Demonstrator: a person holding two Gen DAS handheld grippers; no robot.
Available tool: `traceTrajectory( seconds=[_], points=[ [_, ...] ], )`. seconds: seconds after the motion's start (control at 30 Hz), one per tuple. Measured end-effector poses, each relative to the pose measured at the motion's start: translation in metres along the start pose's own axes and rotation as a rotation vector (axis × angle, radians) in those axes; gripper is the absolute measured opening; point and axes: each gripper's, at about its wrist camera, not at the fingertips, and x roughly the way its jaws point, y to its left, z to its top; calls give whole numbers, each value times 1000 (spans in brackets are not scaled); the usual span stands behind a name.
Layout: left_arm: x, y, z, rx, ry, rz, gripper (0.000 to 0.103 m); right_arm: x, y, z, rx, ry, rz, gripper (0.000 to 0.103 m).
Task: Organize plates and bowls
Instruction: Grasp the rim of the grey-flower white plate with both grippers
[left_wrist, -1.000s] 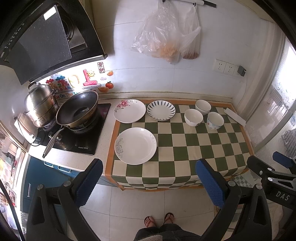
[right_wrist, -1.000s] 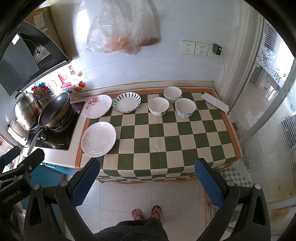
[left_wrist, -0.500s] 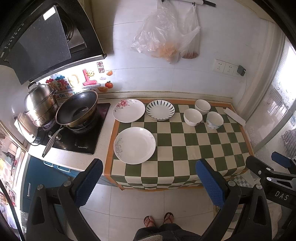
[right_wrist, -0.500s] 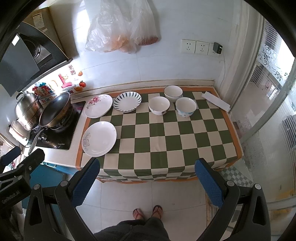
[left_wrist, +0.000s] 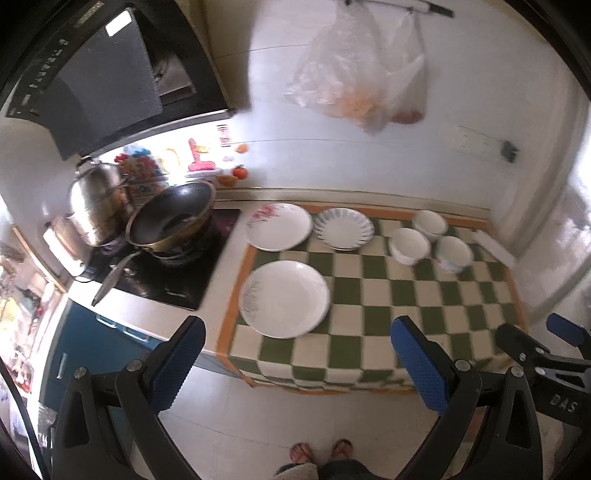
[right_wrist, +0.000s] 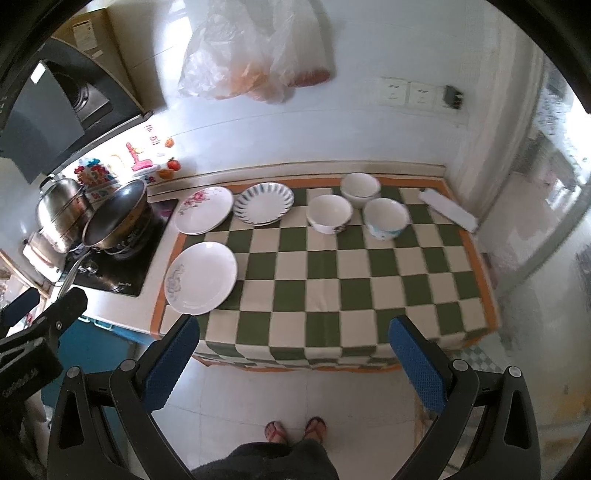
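Overhead, both tools hang well above the floor in front of the counter (right_wrist: 173, 299), clear of every dish. Left tool (left_wrist: 295, 363): blue-padded fingers spread wide, nothing between them. Right tool (right_wrist: 293, 360): same, fingers wide apart, empty.

Green-and-cream checked cloth with orange border (right_wrist: 332, 280) covers the counter. On it, left near side: large plain white plate with a faint grey motif (right_wrist: 201, 277). Behind it, at the back left: white plate with pink flowers (right_wrist: 204, 209), partly off the cloth edge. Just beside that, to the right: white plate with dark radial stripes (right_wrist: 265, 204). Further right, three bowls close together: white bowl with a small floral print (right_wrist: 329, 213), white bowl at the back (right_wrist: 360, 189), white bowl with blue pattern (right_wrist: 386, 218).

Off the cloth, left: dark wok (right_wrist: 117, 214) on a black hob, steel pot (right_wrist: 61, 212) beside it. Left wrist view is motion-blurred; it shows the same layout
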Motion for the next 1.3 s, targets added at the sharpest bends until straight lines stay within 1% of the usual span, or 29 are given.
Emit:
traceTrajectory(
  seconds=[0.03,0.1,0.13,0.17,0.23,0.33,0.37,0.47,0.53,0.6,0.63,0.67,0.73,0.77,0.83,0.87,0.9,0.93,0.97,1.0,1.03,1.07,1.1,1.13,1.17,1.2,1.23,1.3],
  points=[
    [9,2,-2,-4,2,25,103,9,0,1,-3,5,11,103],
    [33,7,-6,-16,29,59,103,44,4,1,-11,35,69,103],
    [47,12,-8,-25,50,71,103,55,5,1,-13,45,77,103],
    [65,18,-9,-36,84,81,103,80,9,2,-10,73,89,103],
    [92,27,-12,-53,129,81,103,111,13,2,-2,105,109,103],
    [142,44,-11,-63,198,84,103,172,26,3,19,175,157,103],
    [157,49,-10,-65,220,86,103,185,29,4,21,183,162,103],
    [217,70,-6,-74,311,64,103,244,45,11,32,240,176,103],
    [250,82,-4,-81,360,49,103,275,52,17,37,269,180,102],
    [282,94,0,-90,401,32,100,315,63,26,50,317,174,102],
    [298,99,2,-88,416,22,99,326,65,29,55,331,177,101],
    [312,103,4,-81,430,17,99,347,71,33,64,358,177,101],
    [340,109,6,-59,466,3,92,371,78,39,80,393,179,100],
    [351,112,7,-52,484,1,90,390,83,42,90,420,176,98],
    [376,120,9,-46,523,-17,82,415,90,48,100,459,176,94],
    [388,123,9,-40,540,-29,79,425,93,50,101,473,178,90],
    [398,126,11,-35,556,-37,73,436,97,52,99,487,175,86],
    [409,129,11,-31,577,-46,69,446,100,54,97,501,175,84],
    [418,132,11,-29,590,-56,66,457,102,55,98,515,176,79],
    [430,133,10,-19,611,-76,61,466,104,55,105,531,182,74],
    [438,136,10,-12,628,-85,59,474,105,57,109,543,186,72],
    [444,136,8,-5,640,-90,56,482,106,56,113,562,191,66],
    [451,136,6,10,651,-94,49,492,108,55,122,593,187,58],
    [455,136,5,12,659,-124,47,497,108,53,132,616,191,54],
    [457,135,4,10,667,-151,46,506,108,52,150,642,205,45],
    [457,133,4,14,671,-171,43,510,108,51,159,649,213,34],
    [456,131,4,18,674,-186,35,513,109,51,165,655,215,29],
    [455,125,3,25,694,-215,29,522,109,51,181,673,232,19]
  ],
)
